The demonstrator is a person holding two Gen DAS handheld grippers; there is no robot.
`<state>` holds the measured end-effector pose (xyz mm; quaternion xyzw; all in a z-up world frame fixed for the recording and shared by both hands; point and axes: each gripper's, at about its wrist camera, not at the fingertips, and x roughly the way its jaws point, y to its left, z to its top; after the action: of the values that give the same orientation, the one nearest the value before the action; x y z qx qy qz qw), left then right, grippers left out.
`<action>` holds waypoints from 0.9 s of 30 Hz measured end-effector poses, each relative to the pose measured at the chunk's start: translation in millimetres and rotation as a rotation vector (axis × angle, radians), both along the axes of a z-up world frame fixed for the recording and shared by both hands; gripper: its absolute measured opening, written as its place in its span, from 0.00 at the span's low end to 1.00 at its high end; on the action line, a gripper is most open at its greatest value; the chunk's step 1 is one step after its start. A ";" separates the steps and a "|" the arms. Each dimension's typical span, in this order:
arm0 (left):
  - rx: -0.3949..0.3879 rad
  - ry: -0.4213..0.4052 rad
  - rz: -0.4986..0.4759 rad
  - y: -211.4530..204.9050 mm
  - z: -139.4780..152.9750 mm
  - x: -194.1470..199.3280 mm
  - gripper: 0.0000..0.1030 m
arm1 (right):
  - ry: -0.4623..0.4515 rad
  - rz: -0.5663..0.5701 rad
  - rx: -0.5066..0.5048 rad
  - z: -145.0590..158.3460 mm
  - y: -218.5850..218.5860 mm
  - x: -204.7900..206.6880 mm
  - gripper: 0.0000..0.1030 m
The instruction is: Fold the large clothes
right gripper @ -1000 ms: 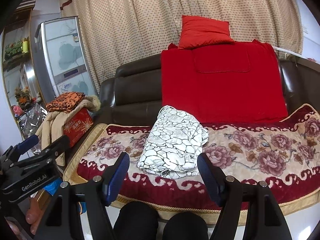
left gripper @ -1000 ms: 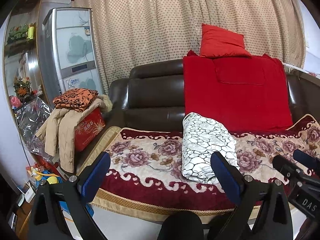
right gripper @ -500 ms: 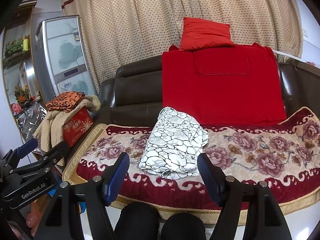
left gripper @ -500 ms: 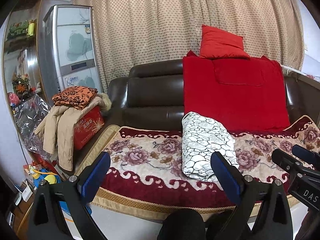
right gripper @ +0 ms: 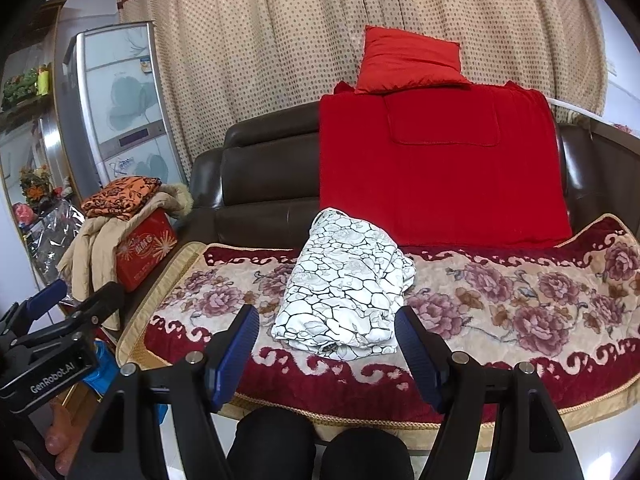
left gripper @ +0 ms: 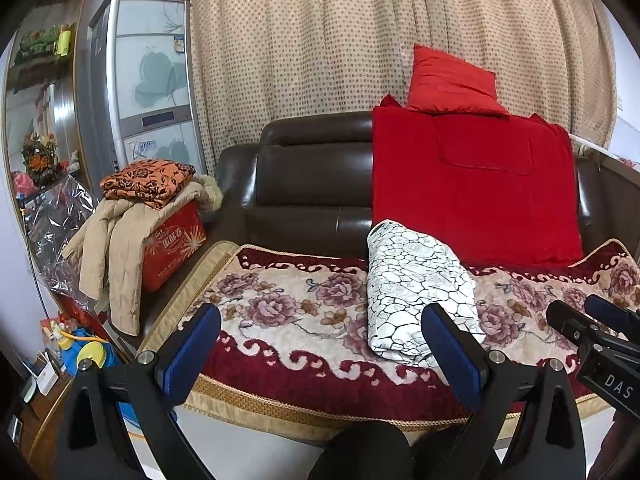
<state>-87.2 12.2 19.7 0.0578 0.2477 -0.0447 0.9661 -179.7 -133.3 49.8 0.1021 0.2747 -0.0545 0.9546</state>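
Folded white garment [right gripper: 344, 284] lies untouched on the sofa; left gripper [left gripper: 320, 350] and right gripper [right gripper: 326, 350] gape empty

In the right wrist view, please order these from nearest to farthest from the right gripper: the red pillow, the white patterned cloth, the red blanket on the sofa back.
From the right gripper:
1. White patterned cloth, folded on the floral seat cover, just ahead of the gripper.
2. Red blanket, draped over the sofa back behind the cloth.
3. Red pillow, on top of the sofa back, against the curtain.

folded garment [right gripper: 344, 284] lies on the sofa's seat cover [right gripper: 520, 308], cushion [right gripper: 408, 60] atop the backrest behind.
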 end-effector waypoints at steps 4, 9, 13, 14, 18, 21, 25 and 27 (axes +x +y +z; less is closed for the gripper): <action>0.009 0.030 0.014 -1.7 -10.1 20.2 0.97 | 0.028 -0.007 0.020 -11.3 -6.8 18.4 0.72; 0.023 0.063 0.014 -11.6 -21.9 47.3 0.97 | 0.068 0.001 0.036 -27.2 -13.6 43.1 0.72; 0.043 0.082 0.007 -23.0 -28.9 69.3 0.97 | 0.088 -0.004 0.059 -39.3 -22.4 63.1 0.72; 0.045 0.087 0.006 -24.8 -30.4 73.6 0.97 | 0.093 -0.006 0.066 -42.3 -24.8 67.5 0.72; 0.055 0.107 0.004 -32.6 -36.3 89.9 0.97 | 0.116 -0.011 0.088 -54.4 -33.7 85.5 0.72; 0.063 0.120 -0.001 -37.8 -40.3 99.0 0.97 | 0.129 -0.013 0.105 -61.8 -39.5 95.9 0.72; 0.068 0.131 -0.005 -42.2 -44.7 106.6 0.97 | 0.133 -0.017 0.104 -66.8 -42.5 104.7 0.72; 0.072 0.139 -0.009 -44.0 -47.2 110.0 0.97 | 0.135 -0.018 0.105 -68.8 -43.1 107.0 0.72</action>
<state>22.8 -31.8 -27.5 0.0902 0.3154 -0.0439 0.9436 -72.6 -176.3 -19.0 0.1506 0.3398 -0.0553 0.9267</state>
